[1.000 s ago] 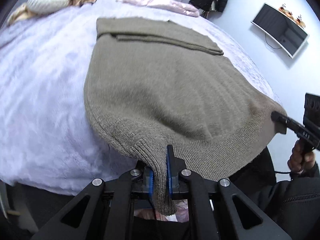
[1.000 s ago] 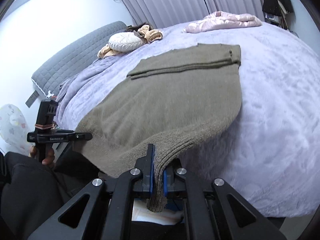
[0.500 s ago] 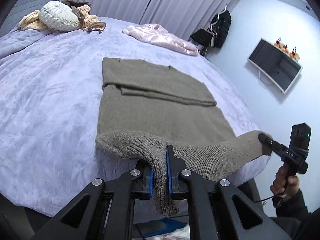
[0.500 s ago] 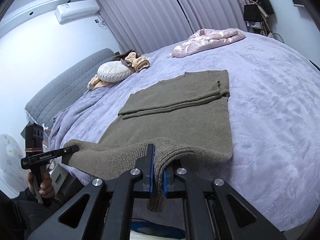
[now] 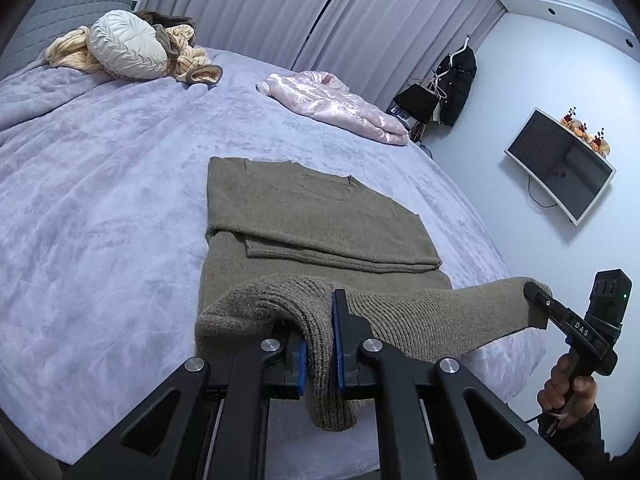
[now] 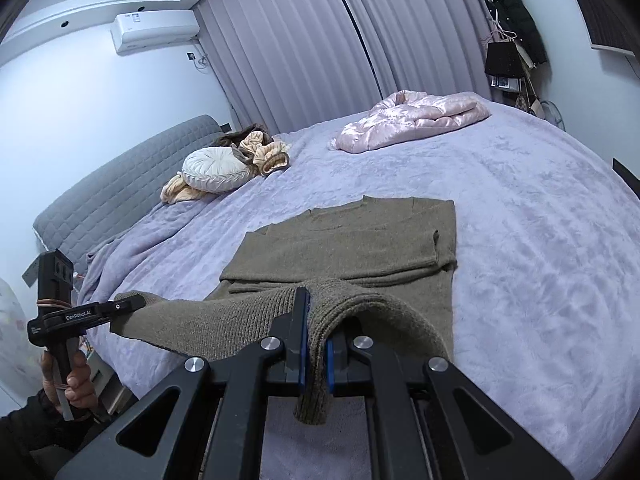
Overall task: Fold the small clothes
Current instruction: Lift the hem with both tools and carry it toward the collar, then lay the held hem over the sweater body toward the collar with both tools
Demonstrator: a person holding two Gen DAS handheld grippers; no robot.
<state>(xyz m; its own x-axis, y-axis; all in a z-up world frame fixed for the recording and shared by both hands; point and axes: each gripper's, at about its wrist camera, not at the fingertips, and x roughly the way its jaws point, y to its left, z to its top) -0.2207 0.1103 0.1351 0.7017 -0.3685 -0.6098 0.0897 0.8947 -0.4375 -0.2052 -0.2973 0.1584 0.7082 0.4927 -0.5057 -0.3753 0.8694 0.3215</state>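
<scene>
Both grippers had come up and forward since a second ago: the sweater's hem, which had hung off the near edge of the bed, was lifted over the sweater's lower half, with more of the room in view.

Left gripper [image 5: 320, 346] was clenched on the left corner of the hem, knit pinched between the blue pads and a tail hanging below. Right gripper [image 6: 316, 344] was clamped on the right hem corner the same way. Each camera also showed the other gripper out at the side with the hem stretched between them.

Sweater [image 5: 304, 216]: olive-brown knit, ribbed hem, lying on the lavender bed [image 5: 100, 200] near its front edge, collar end away from the grippers. Sleeves were already folded across the chest in a flat band. Lower part was raised and draped, sagging a little between the two grips.

Handling, my read: soft, limp, moderately light, not slippery, grips well on the rubber pads. It'll stretch and sag if the corners aren't kept apart and level. Hem corners look like the right hold for bringing the bottom up to the shoulders.

Pink jacket [image 6: 412, 120] and round cushion [image 6: 216, 170] sat well clear at the far side.
</scene>
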